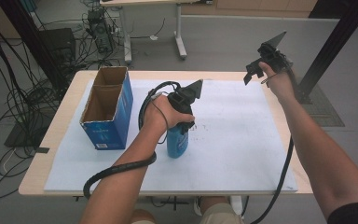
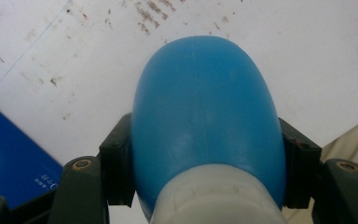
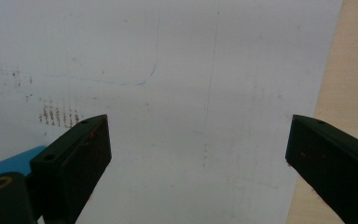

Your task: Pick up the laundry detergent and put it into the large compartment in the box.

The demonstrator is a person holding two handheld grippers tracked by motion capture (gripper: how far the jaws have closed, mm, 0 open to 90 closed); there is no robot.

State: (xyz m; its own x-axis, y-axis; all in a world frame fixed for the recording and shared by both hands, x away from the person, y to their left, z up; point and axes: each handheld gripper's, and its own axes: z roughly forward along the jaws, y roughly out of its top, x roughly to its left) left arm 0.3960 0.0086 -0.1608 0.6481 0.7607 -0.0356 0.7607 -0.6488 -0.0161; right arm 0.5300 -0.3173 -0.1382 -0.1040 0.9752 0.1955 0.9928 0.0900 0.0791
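Clamping the rounded blue plastic bottle [image 2: 205, 116] with a white neck band, the left gripper [image 1: 185, 122] has its two black jaws pressed against the bottle's flanks at 9 and 3 o'clock in the left gripper view, so the bottle sits squarely between the pads rather than beside them. From above, that bottle stands upright on the pale blue-white mat [image 1: 233, 140] near the table's middle, under the left hand. The right gripper [image 1: 255, 70] hangs over the mat's far right corner, at about 1 o'clock from the bottle and well apart from it, jaws spread wide with nothing between them. At 9 o'clock from the bottle, close by, stands the open-topped blue cardboard box [image 1: 107, 109]. This looks like the grasp step; next would probably come a lift clear of the mat and a carry toward the box opening, keeping the bottle upright.
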